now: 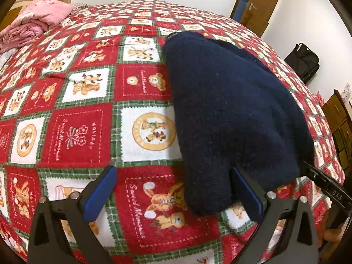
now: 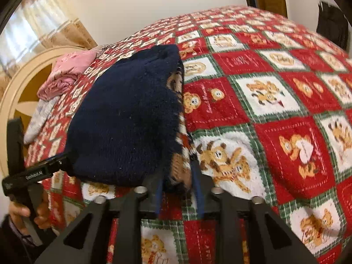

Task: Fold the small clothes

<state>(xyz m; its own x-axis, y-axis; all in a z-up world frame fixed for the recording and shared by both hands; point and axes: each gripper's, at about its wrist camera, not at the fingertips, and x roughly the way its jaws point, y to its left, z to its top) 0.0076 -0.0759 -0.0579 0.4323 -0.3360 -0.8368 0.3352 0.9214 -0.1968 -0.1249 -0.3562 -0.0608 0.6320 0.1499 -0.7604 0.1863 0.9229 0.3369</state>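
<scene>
Lying folded, fuzzy navy knit garment [image 1: 231,114], right hand-held gripper [image 2: 178,189] clamping its patterned hem, left hand-held gripper [image 1: 173,189] spread apart.

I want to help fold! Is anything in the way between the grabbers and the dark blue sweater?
Nothing visible is. The navy sweater lies on the bear-print blanket. Its near corner sits between the wide-open fingers of the left gripper. The right gripper has its narrow jaws around the sweater's patterned edge.
</scene>
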